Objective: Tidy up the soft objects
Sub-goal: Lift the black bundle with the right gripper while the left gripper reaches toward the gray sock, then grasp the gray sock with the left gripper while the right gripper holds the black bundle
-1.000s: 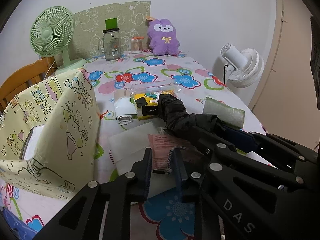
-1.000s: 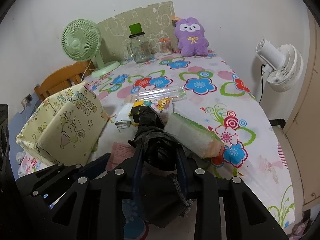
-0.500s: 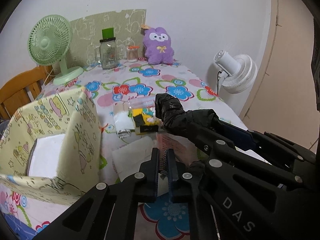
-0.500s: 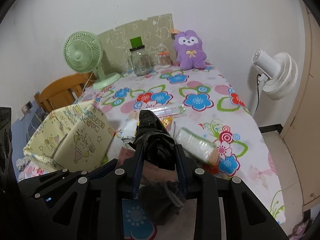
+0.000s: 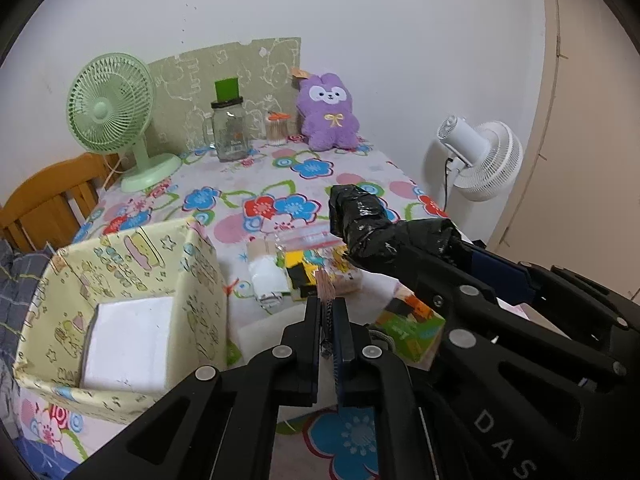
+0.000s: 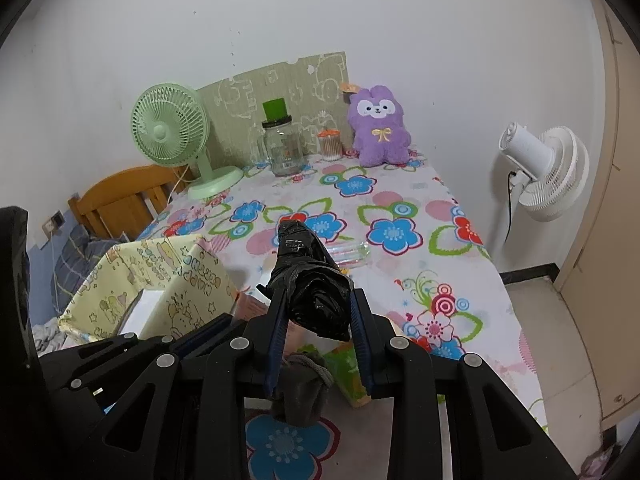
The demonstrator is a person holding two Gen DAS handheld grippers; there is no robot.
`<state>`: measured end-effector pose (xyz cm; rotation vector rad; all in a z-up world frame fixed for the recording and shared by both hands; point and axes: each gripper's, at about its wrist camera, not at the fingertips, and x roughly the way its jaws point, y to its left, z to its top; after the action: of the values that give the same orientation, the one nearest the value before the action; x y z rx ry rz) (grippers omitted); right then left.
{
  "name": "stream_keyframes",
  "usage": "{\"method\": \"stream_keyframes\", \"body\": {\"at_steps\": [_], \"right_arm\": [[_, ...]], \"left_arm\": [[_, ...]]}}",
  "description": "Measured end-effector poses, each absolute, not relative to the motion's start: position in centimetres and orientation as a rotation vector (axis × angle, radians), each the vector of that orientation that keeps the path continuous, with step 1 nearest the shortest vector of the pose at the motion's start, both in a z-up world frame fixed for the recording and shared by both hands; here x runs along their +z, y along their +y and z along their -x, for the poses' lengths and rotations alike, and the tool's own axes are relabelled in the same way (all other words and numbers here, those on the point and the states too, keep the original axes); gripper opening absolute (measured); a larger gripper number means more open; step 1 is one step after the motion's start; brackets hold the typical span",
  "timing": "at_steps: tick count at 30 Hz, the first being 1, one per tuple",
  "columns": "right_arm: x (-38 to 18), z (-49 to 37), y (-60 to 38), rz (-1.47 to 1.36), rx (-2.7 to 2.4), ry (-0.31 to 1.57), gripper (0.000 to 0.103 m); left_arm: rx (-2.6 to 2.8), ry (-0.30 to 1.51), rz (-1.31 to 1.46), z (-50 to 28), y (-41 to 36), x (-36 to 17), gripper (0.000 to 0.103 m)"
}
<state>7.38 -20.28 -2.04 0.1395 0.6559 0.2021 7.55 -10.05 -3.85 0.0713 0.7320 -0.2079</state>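
Observation:
My right gripper (image 6: 316,304) is shut on a roll of crinkled black plastic (image 6: 308,276), held above the flowered tablecloth (image 6: 392,236). A grey pouch with a braided cord (image 6: 300,392) hangs under that roll. My left gripper (image 5: 329,308) is shut on the grey cord (image 5: 328,316); a pink edge (image 5: 325,286) pokes up just past its fingertips. In the left wrist view the black roll (image 5: 360,220) juts in from the right. A yellow cartoon-print box (image 5: 192,280) stands at the left with a white block (image 5: 128,344) inside.
On the cloth lie a green-orange packet (image 5: 412,328), a white roll (image 5: 266,280) and a yellow-black packet (image 5: 308,272). At the back stand a purple plush (image 5: 328,116), glass jar (image 5: 228,132) and green fan (image 5: 108,108). A white fan (image 5: 480,160) stands beyond the right edge.
The left gripper's jaws closed onto the grey cord. Both grippers rose, lifting the black roll and the hanging pouch off the table.

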Motion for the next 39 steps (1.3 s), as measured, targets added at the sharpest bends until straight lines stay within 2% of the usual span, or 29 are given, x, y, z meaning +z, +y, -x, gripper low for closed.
{"method": "stream_keyframes", "body": {"at_steps": [29, 31, 32, 37, 39], "right_arm": [[0.5, -8.7, -20.6, -0.134, 0.214, 0.609, 0.034], [0.2, -8.6, -20.8, -0.135, 0.213, 0.614, 0.034], [0.1, -8.6, -20.8, -0.136, 0.213, 0.618, 0.034], [-0.6, -8.3, -21.3, -0.136, 0.209, 0.630, 0.034], [-1.0, -8.2, -21.5, -0.132, 0.200, 0.636, 0.034]], "left_arm": [[-0.200, 0.691, -0.080, -9.2, -10.2, -1.5, 0.005], [-0.204, 0.701, -0.075, -9.3, -10.4, -1.9, 0.014], [-0.202, 0.704, -0.073, -9.2, -10.5, -2.2, 0.029], [-0.209, 0.708, -0.074, -8.9, -11.0, -2.9, 0.047], [-0.212, 0.719, -0.074, -9.0, -11.3, -3.3, 0.058]]}}
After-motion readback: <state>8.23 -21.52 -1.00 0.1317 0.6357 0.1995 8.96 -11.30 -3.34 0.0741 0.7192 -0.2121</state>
